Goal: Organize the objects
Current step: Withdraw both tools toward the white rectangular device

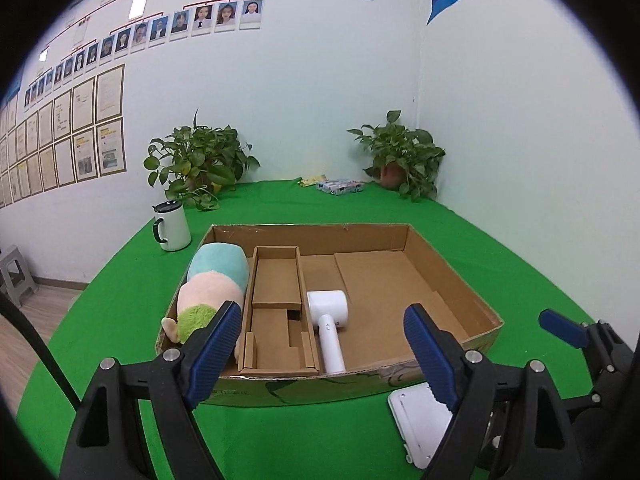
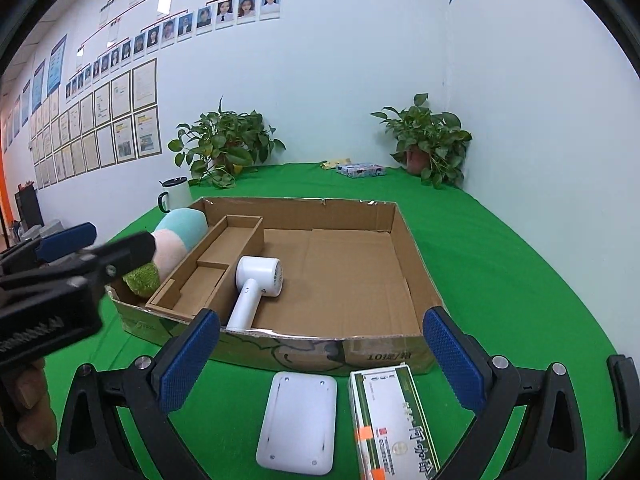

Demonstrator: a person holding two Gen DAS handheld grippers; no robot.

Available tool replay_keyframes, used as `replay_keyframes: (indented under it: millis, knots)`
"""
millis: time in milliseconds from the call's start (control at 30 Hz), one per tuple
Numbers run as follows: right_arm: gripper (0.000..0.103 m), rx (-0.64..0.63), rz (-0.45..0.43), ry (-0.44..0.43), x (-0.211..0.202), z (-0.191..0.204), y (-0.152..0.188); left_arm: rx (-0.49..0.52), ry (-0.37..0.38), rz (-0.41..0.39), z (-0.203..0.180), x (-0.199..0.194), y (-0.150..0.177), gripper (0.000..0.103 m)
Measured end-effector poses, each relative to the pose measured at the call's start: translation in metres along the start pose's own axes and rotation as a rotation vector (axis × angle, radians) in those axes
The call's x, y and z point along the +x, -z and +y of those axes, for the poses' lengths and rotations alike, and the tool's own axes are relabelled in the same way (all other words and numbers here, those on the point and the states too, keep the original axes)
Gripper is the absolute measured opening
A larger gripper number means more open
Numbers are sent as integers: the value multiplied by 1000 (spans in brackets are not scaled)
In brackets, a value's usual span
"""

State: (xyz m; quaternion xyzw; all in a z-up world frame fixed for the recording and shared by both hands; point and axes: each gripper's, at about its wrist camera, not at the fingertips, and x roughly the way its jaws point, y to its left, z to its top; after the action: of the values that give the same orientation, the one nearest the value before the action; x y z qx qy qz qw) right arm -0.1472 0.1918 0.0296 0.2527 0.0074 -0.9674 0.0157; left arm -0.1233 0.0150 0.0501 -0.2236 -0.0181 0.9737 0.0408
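An open cardboard box (image 1: 452, 276) (image 2: 408, 248) sits on the green table. Inside lie a pastel plush toy (image 1: 212, 284) (image 2: 176, 236) at the left, a cardboard insert (image 1: 276, 304) (image 2: 216, 272) and a white hair dryer (image 1: 330, 324) (image 2: 256, 284). A flat white device (image 2: 298, 420) (image 1: 416, 420) and a green-and-white carton (image 2: 392, 424) lie in front of the box. My left gripper (image 1: 324, 352) is open and empty before the box. My right gripper (image 2: 332, 360) is open and empty above the white device and carton.
A white mug (image 1: 172, 226) (image 2: 176, 194) stands left of the box. Two potted plants (image 1: 200, 160) (image 1: 404, 156) and a tissue pack (image 1: 340, 186) (image 2: 360, 169) sit at the back by the walls. A grey stool (image 1: 16, 272) stands on the floor at left.
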Motion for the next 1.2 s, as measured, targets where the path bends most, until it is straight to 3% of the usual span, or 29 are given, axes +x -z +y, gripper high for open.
replay_keyframes:
  millis: [100,433,633,800,1033,1200]
  knots:
    - [102,-4,4,-4,-5,2,2,-15,27,-10,1,-6,0,83]
    - [102,10,14,-43,-14,-8,6,-14,7,-8,-1,-7,6,83]
    - [102,-1,54,-183,-16,-14,34,-61,115,124,18,8,30,83]
    - [102,39,189,-304,2,-10,83,-58,136,252,20,26,66,82]
    - [96,68,304,-312,45,-2,101,-136,176,308,28,40,81,82]
    - [93,29,373,-219,75,5,99,-143,177,323,27,44,84,82]
